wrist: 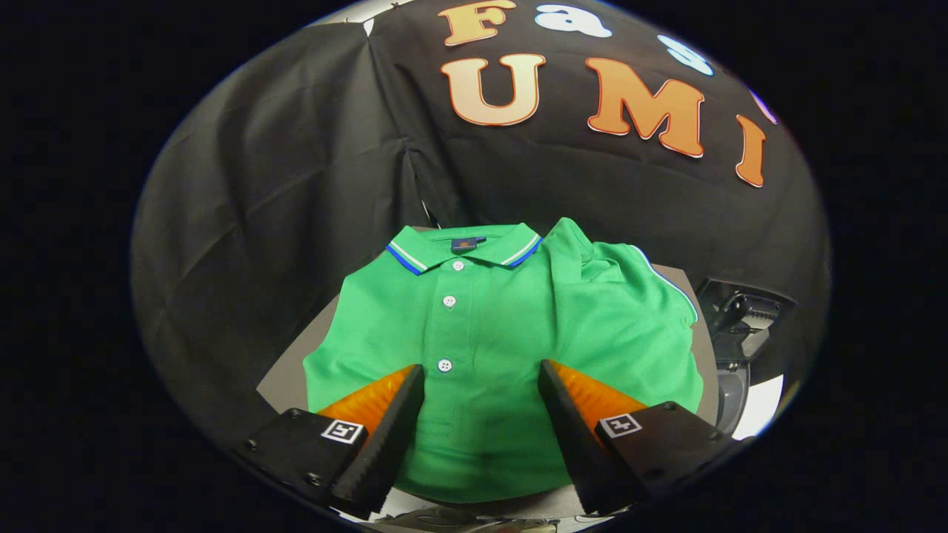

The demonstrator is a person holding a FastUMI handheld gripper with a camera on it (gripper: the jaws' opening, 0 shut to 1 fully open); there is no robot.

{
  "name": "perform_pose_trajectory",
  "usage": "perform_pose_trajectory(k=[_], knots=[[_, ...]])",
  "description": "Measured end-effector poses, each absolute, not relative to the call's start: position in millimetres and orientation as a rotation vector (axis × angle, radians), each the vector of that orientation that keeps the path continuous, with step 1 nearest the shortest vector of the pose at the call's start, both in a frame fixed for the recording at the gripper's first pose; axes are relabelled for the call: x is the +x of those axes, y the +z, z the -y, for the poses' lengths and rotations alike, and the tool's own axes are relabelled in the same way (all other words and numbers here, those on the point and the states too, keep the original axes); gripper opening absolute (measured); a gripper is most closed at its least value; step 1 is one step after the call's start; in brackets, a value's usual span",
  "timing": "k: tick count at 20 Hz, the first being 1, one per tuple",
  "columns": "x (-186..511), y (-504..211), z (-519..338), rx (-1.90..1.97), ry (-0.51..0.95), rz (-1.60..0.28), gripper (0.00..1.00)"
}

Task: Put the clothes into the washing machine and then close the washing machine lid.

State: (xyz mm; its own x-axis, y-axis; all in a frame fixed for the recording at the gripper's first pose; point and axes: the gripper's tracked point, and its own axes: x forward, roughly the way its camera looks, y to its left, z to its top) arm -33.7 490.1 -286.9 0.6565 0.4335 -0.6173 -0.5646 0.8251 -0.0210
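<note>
— What's over on the left side?

— The black cloth wall point(281, 185) of the booth, hanging in folds. In front of it a strip of grey table point(285, 381) peeks out beside the shirt.

— And the shirt itself?

— A green polo shirt point(489, 326) lies folded, flat on the table, front side up. Its collar point(465, 248) is at the far end, edged with blue and white stripes, and there is a small dark label inside the neck. A row of white buttons point(449, 300) runs down the placket toward the tongs. The right part of the shirt is bunched a bit higher, with a thin blue and white trim along its outer edge.

— Where are the tongs?

— The tongs point(481, 377) hang over the near half of the shirt, spread wide apart. The left finger point(389, 422) sits just left of the lowest button, the right finger point(574, 422) over the right half of the chest. Green cloth shows plainly in the gap between them. Nothing is pinched. Whether the tips touch the fabric I cannot tell.

— Anything further right?

— Past the shirt's right edge, off the table, there is a dark device with a grey part point(740, 326), close to the wall. I cannot make out what it is. Below it a pale curved surface point(759, 407) shows.
</note>
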Motion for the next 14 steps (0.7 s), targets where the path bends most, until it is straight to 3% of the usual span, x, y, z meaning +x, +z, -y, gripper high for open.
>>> perform_pose_trajectory(k=[3,9,10,11,14], knots=[[-38.8,-284.9,-492.7,-0.222,0.596,-0.626,0.99],[-45.6,-285.8,-496.7,-0.209,0.636,-0.604,0.47],[-45.1,-284.4,-494.2,-0.195,0.643,-0.613,0.47],[-46.1,-284.0,-492.4,-0.182,0.657,-0.616,0.25],[-43.8,-281.4,-485.7,-0.155,0.679,-0.626,0.18]])
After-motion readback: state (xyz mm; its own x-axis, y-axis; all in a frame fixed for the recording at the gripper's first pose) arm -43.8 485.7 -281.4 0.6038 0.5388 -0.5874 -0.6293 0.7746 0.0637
